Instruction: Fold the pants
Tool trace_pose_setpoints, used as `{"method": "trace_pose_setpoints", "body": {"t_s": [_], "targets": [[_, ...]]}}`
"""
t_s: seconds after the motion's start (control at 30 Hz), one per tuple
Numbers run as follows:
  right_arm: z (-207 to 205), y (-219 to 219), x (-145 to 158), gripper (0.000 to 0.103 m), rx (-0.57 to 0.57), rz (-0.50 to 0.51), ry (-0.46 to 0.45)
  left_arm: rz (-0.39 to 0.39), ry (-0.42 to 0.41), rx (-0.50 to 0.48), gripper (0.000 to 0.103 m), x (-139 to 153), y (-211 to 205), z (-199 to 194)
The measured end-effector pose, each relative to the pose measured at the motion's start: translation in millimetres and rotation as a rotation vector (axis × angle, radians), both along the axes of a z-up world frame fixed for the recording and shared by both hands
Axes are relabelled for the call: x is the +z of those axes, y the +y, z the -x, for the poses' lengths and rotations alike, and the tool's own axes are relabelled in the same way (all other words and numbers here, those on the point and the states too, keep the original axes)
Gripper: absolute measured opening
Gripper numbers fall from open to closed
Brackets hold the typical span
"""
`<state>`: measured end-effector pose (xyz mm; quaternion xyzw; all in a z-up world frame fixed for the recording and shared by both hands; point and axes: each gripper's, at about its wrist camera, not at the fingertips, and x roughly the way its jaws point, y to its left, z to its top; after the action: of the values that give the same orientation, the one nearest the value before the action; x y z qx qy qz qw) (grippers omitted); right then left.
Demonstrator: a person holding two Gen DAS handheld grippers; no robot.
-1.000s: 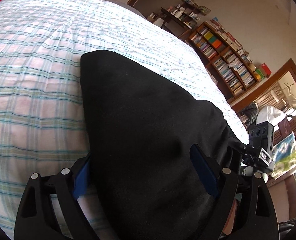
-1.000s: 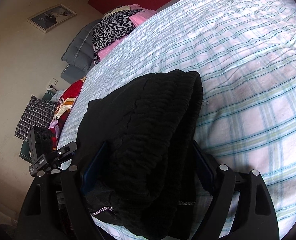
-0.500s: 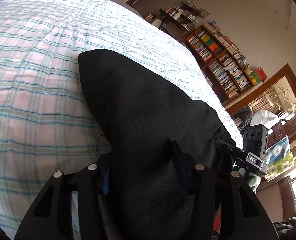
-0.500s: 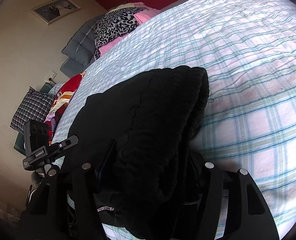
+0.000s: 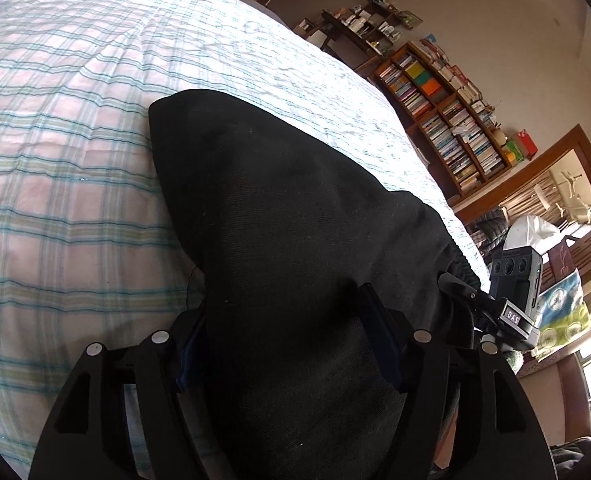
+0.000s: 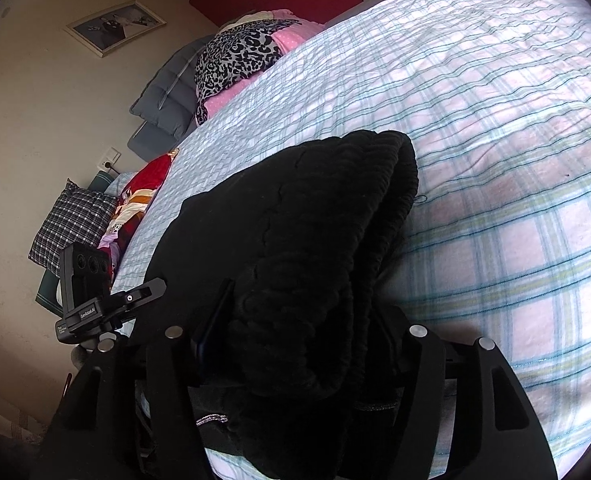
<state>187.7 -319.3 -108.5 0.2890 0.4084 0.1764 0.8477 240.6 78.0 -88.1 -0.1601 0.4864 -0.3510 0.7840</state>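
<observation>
Bedroom: plaid bed (image 5: 75,208) gives a wide, soft surface for folding.
Pants (image 5: 279,216): black, lying on the bed near its edge, already doubled over.
Left gripper (image 5: 291,344): pinching the smooth end, likely to carry it.
Right gripper (image 6: 295,320): pinching the bunched waistband (image 6: 347,208), keeping layers together.

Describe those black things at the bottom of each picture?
Each tool, left and right, is matte black plastic with two flat angular arms, silver screw heads and dark blue finger pads. A small black camera block sits on each one.
</observation>
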Motion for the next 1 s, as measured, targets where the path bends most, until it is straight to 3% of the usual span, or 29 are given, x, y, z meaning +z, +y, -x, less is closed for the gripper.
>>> {"method": "trace_pose_setpoints", "body": {"t_s": [0.07,0.13,0.23,0.67,1.0], "targets": [[4,2,2,0.057,-0.005,0.02,-0.022,0.0,-0.012,-0.004,0.044,2,-2,3],[6,3,4,0.053,-0.008,0.026,-0.037,0.013,-0.022,-0.003,0.034,5,-1,4],[10,0,10,0.048,-0.013,0.017,-0.064,0.032,-0.042,-0.004,0.026,14,-2,5],[24,-31,46,0.044,-0.081,0.009,-0.179,0.033,-0.147,-0.071,0.02,57,-46,-4],[23,-111,70,0.044,-0.229,0.059,-0.24,0.029,-0.192,-0.186,0.02,79,-144,-40]]}}
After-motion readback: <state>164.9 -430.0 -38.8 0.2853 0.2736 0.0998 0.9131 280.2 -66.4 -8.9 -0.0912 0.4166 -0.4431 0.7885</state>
